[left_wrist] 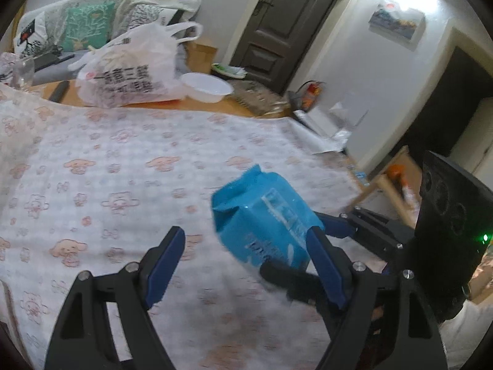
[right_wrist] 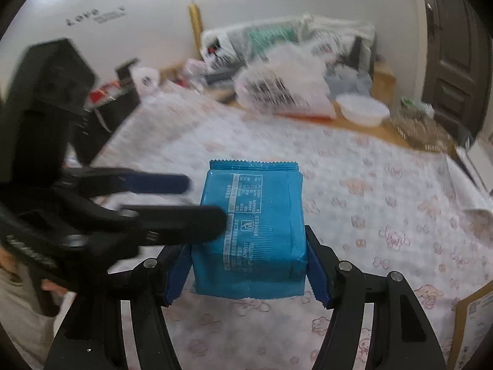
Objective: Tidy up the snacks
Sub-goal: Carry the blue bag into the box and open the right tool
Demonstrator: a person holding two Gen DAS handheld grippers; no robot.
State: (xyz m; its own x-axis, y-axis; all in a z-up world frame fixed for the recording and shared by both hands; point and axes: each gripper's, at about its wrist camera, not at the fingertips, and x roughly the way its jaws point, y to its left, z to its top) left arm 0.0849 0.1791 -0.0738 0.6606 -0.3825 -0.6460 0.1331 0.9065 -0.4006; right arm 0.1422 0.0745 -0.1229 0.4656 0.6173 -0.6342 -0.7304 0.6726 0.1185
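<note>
A blue snack packet (right_wrist: 249, 231) is lifted above the pink-patterned tablecloth (right_wrist: 385, 215), its printed back facing the right wrist camera. My right gripper (right_wrist: 248, 277) is shut on its lower end, one blue pad pressed against each side. In the left wrist view the same blue packet (left_wrist: 262, 215) hangs tilted, with the right gripper (left_wrist: 292, 243) reaching in from the right. My left gripper (left_wrist: 246, 256) stands open, its jaws wide apart and holding nothing. The packet sits just ahead of its right finger. Seen from the right wrist, the left gripper (right_wrist: 203, 200) is blurred and crosses the packet's left edge.
At the table's far side lie a white printed plastic bag (left_wrist: 129, 71), a white bowl (left_wrist: 206, 86) and a metal rack (left_wrist: 262, 98). Bagged cushions (left_wrist: 89, 21) are stacked behind. A cardboard box (right_wrist: 474, 317) stands at the near right, a black stand (right_wrist: 117, 108) at the far left.
</note>
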